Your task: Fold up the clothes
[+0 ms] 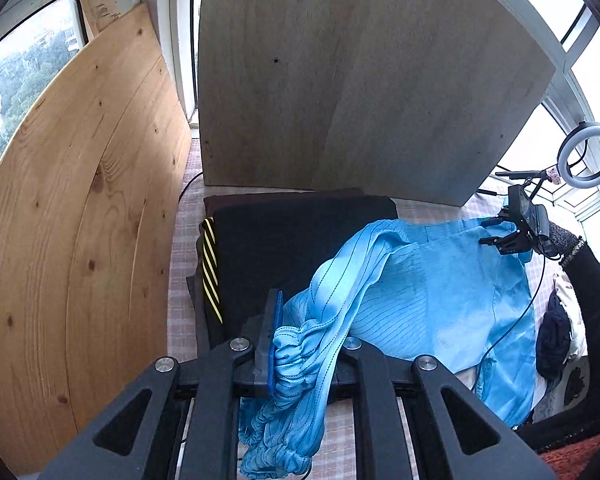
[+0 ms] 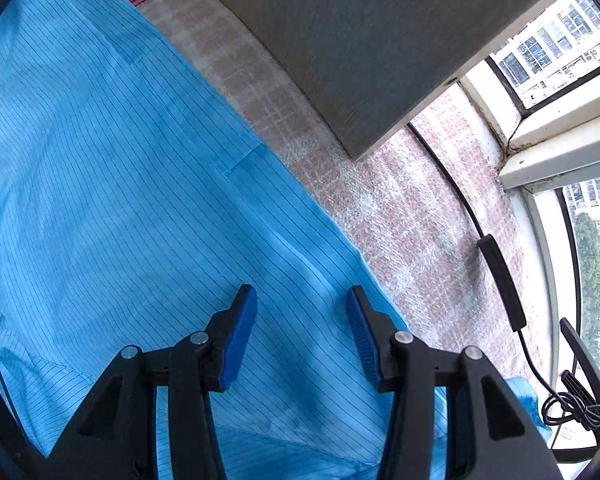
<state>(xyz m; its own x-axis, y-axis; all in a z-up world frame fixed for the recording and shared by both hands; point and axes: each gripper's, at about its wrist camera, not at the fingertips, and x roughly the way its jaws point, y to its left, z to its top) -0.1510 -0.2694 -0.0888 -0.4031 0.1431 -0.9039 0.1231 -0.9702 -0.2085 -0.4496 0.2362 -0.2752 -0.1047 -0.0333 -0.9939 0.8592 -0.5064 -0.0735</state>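
Note:
A light blue pinstriped garment (image 1: 452, 292) lies spread on the checked table cover (image 2: 400, 220). My left gripper (image 1: 296, 320) is shut on its gathered sleeve cuff (image 1: 300, 352), which bunches between the jaws and hangs toward the camera; only the left blue pad (image 1: 274, 332) shows. My right gripper (image 2: 300, 312) points down over the flat blue cloth (image 2: 140, 200) near its right-hand edge. Its blue pads (image 2: 240, 324) stand apart, with no fold pinched between them. From the left wrist view, the right gripper (image 1: 508, 240) is over the garment's far right corner, held by a dark-sleeved arm (image 1: 592, 280).
Folded dark clothes (image 1: 300, 248) with a yellow-striped band lie beyond the sleeve. A pine board (image 1: 80, 220) leans at the left and a grey board (image 1: 340, 80) stands at the back. A ring light (image 1: 588, 156), a black cable (image 2: 500, 280) and windows are at the right.

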